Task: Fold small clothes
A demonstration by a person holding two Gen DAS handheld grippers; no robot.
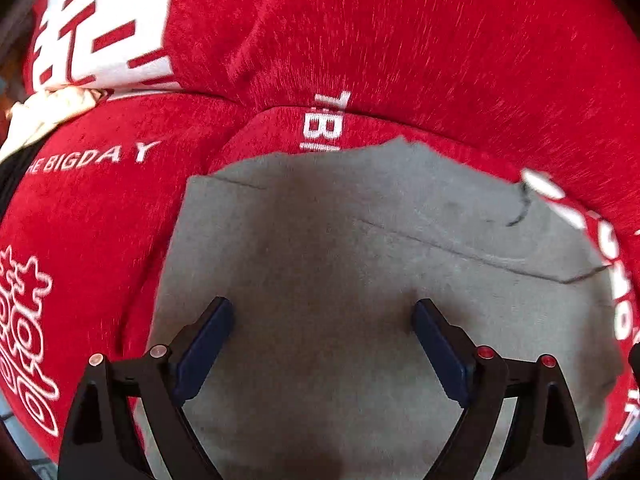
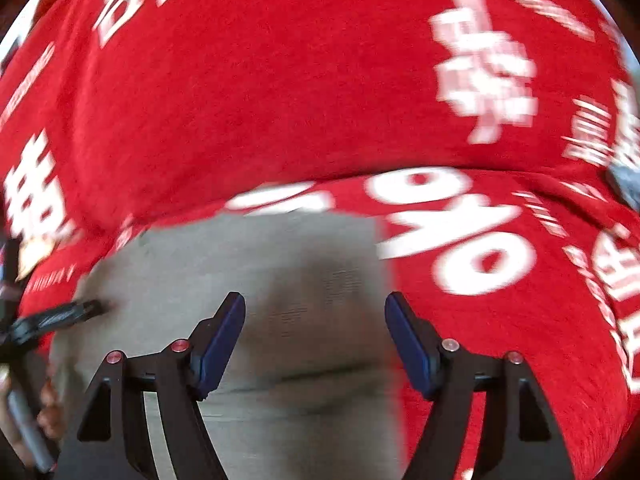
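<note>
A grey garment (image 1: 340, 260) lies flat on a red cloth (image 1: 400, 40) printed with white letters. It has a seam and a folded edge across its far part. My left gripper (image 1: 323, 320) is open just above the garment, holding nothing. In the right wrist view the same grey garment (image 2: 248, 264) lies below my right gripper (image 2: 315, 312), which is open and empty; its right finger (image 2: 408, 340) hangs at the garment's right edge, over the red cloth (image 2: 280, 80). The other gripper's black tip (image 2: 64, 316) shows at the garment's left edge.
A cream-coloured piece of cloth (image 1: 48, 108) pokes out at the far left in the left wrist view. The red cloth is creased and folded beyond the garment. Dark surroundings ring both views.
</note>
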